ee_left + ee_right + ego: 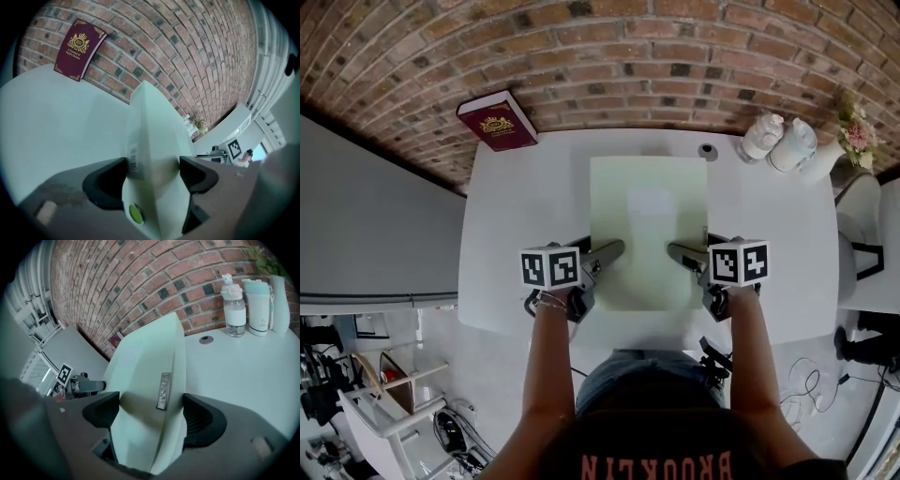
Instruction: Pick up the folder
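Note:
A pale green folder (649,230) lies lengthwise on the white table (516,234), its near end towards me. My left gripper (614,251) is shut on the folder's near left corner, and my right gripper (677,251) is shut on its near right corner. In the left gripper view the folder (154,136) stands edge-on between the jaws of the left gripper (152,173), a barcode label and a green dot showing on it. In the right gripper view the folder (145,357) bows up between the jaws of the right gripper (149,411).
A maroon book (497,120) leans against the brick wall at the table's far left. A white bottle (762,136), a pale tumbler (794,142) and a vase of flowers (853,131) stand at the far right. A small round disc (707,150) lies beyond the folder.

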### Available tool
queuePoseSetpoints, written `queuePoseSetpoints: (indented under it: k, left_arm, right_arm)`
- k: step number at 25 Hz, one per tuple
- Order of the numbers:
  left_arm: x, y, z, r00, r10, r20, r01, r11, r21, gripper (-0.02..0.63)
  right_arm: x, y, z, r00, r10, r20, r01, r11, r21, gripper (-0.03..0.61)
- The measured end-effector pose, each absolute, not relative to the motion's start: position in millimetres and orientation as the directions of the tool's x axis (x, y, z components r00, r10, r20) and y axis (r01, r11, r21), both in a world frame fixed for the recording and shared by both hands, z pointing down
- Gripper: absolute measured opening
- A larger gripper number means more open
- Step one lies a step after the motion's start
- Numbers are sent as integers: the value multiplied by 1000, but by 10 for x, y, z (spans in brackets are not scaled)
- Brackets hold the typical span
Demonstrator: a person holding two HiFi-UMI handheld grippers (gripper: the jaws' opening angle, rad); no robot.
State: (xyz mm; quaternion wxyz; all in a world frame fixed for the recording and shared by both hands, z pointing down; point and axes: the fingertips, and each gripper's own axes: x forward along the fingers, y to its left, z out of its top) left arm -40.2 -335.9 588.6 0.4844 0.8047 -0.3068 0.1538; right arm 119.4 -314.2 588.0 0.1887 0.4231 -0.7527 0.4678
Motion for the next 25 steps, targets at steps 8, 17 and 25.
queuePoseSetpoints:
  k: [8, 17, 25]
  left_arm:
    - [-393, -3410, 5527, 768, -391, 507, -639, -417, 647, 364]
    - [-376, -3485, 5074, 782, -438, 443, -621, -494, 608, 367]
    - [-393, -3556, 4642, 790, -484, 377, -611, -560, 560, 368]
  right_arm:
    - [1202, -3160, 5536, -562, -533, 633, -817, 237, -525, 430]
    - [1219, -3207, 5068, -540, -620, 569, -831, 281, -481, 428]
    - [1219, -3273, 4588, -520, -705, 481, -842, 330, -427, 420]
